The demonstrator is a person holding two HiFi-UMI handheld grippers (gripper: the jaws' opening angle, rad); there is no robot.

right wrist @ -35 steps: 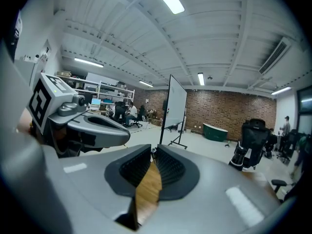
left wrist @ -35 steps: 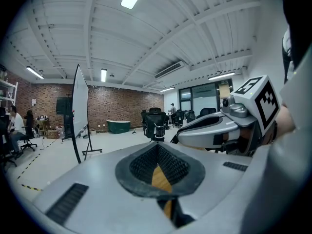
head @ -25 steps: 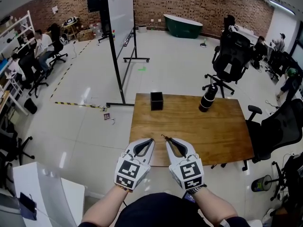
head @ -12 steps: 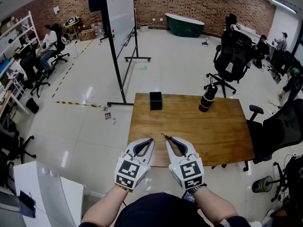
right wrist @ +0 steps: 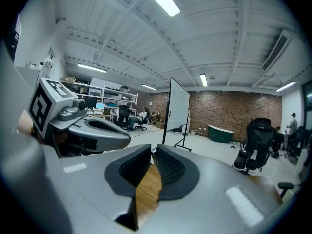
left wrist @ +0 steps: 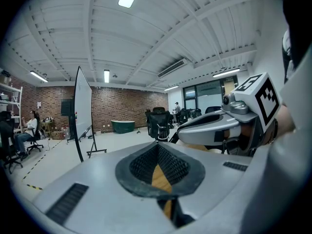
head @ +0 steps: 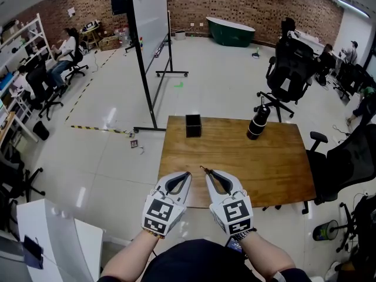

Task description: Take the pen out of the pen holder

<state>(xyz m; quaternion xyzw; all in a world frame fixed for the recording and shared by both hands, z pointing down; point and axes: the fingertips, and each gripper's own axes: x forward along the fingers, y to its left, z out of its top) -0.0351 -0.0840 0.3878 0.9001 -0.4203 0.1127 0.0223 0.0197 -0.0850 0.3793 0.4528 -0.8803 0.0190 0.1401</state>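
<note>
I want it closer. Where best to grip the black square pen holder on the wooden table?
Grip the black square pen holder by its left and right walls, probably from the near side: it stands upright, with flat parallel walls, clear either side.

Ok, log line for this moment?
left tongs: shut, empty | right tongs: shut on pen | pen holder: upright, far edge of table | both tongs over near edge

Open-plan office/lab: brick walls [head: 247,4], rolling whiteboard [head: 148,16], office chairs [head: 288,69], seated ppl [head: 63,50].
</note>
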